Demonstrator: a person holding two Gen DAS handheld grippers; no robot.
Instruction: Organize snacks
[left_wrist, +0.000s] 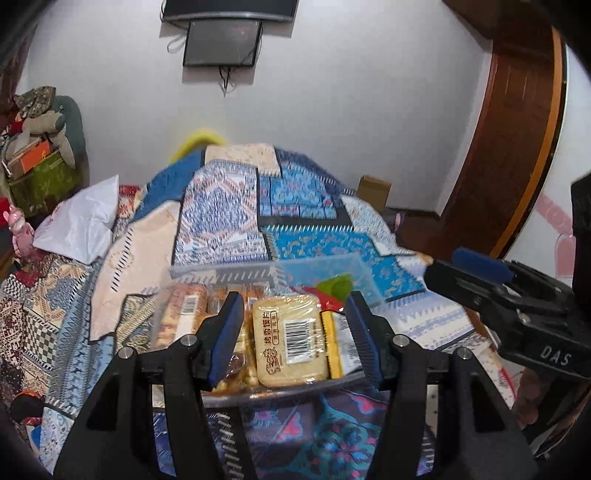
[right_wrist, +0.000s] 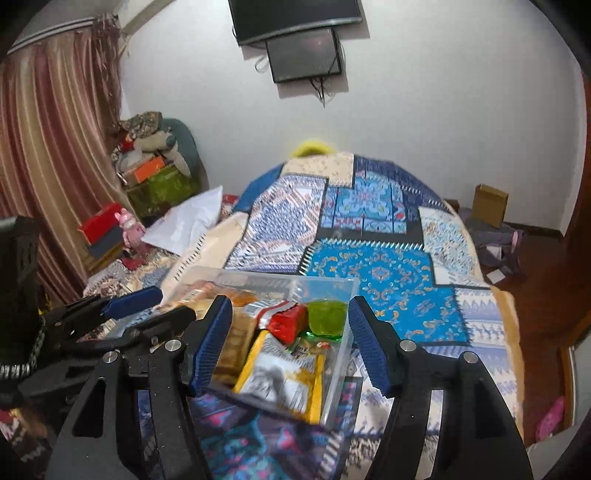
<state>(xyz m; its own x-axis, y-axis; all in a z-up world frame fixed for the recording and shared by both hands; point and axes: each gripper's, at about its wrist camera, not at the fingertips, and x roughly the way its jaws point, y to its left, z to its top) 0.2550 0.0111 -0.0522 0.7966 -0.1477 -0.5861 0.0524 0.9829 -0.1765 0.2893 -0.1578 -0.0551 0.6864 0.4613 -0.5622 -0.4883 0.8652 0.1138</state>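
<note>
In the left wrist view the left gripper (left_wrist: 291, 339) has its blue fingers (left_wrist: 226, 332) apart and clamped on nothing, above a clear plastic bin (left_wrist: 314, 264) resting on the patterned quilt (left_wrist: 221, 206) of a bed; the bin holds a wrapped tan biscuit pack (left_wrist: 290, 341), barcoded wafer packs (left_wrist: 183, 314) to its left and a green piece (left_wrist: 336, 286) at the back. In the right wrist view the right gripper (right_wrist: 290, 345) has its fingers (right_wrist: 367, 345) spread with nothing between the pads, over the same bin's right end, where a yellow-edged packet (right_wrist: 280, 376), a red packet (right_wrist: 291, 321) and a green jelly cup (right_wrist: 325, 314) lie.
</note>
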